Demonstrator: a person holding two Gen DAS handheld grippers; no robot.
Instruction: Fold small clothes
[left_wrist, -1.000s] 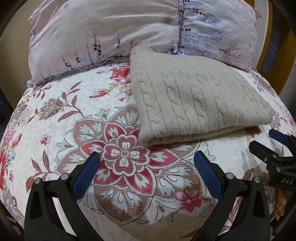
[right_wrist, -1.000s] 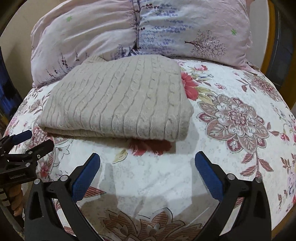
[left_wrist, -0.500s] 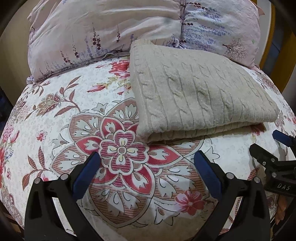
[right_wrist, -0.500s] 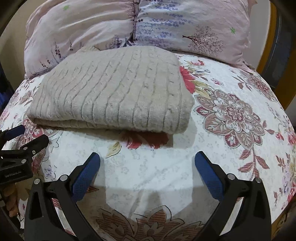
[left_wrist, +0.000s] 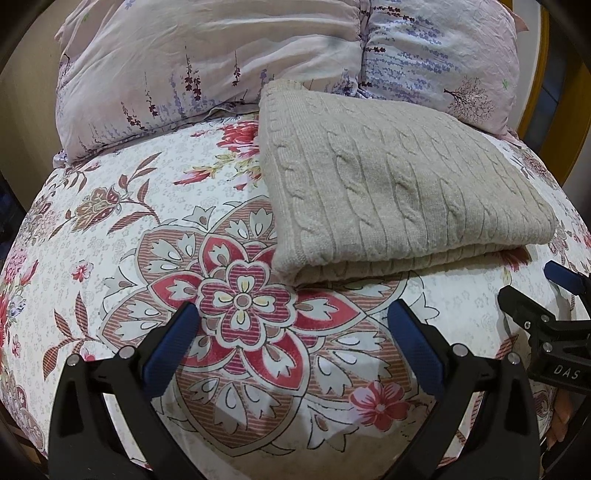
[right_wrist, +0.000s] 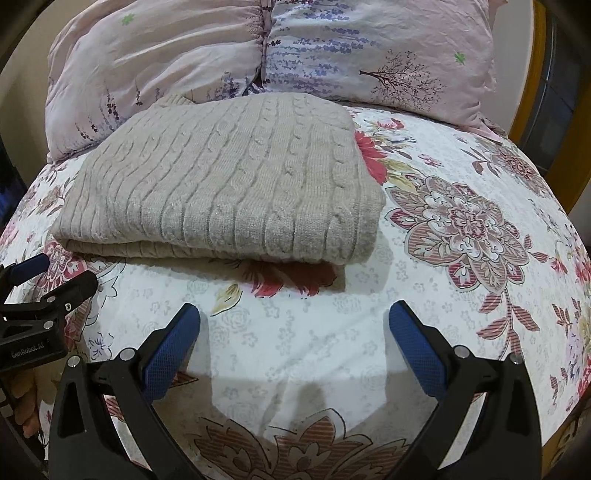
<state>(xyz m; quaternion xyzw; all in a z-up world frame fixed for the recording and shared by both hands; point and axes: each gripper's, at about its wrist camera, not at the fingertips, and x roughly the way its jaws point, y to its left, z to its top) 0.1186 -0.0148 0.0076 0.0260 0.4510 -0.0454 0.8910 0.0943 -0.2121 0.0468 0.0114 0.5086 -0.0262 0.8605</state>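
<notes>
A beige cable-knit sweater (left_wrist: 391, 192) lies folded into a thick rectangle on the floral bedsheet (left_wrist: 122, 229), its folded edge facing me. It also shows in the right wrist view (right_wrist: 229, 188). My left gripper (left_wrist: 293, 321) is open and empty, a short way in front of the sweater's near left corner. My right gripper (right_wrist: 293, 321) is open and empty, in front of the sweater's near right part. Each gripper shows at the edge of the other's view: the right one (left_wrist: 543, 295) and the left one (right_wrist: 55, 277).
Two pale pink floral pillows (left_wrist: 207, 62) (right_wrist: 373, 55) stand behind the sweater at the head of the bed. A wooden bed frame (right_wrist: 535, 74) curves at the right. The sheet (right_wrist: 461, 229) spreads to the sweater's right.
Both grippers have moved a little closer to the bed and sweater, which now sits slightly lower and larger in both views. Both stay open. The sweater has not moved.
</notes>
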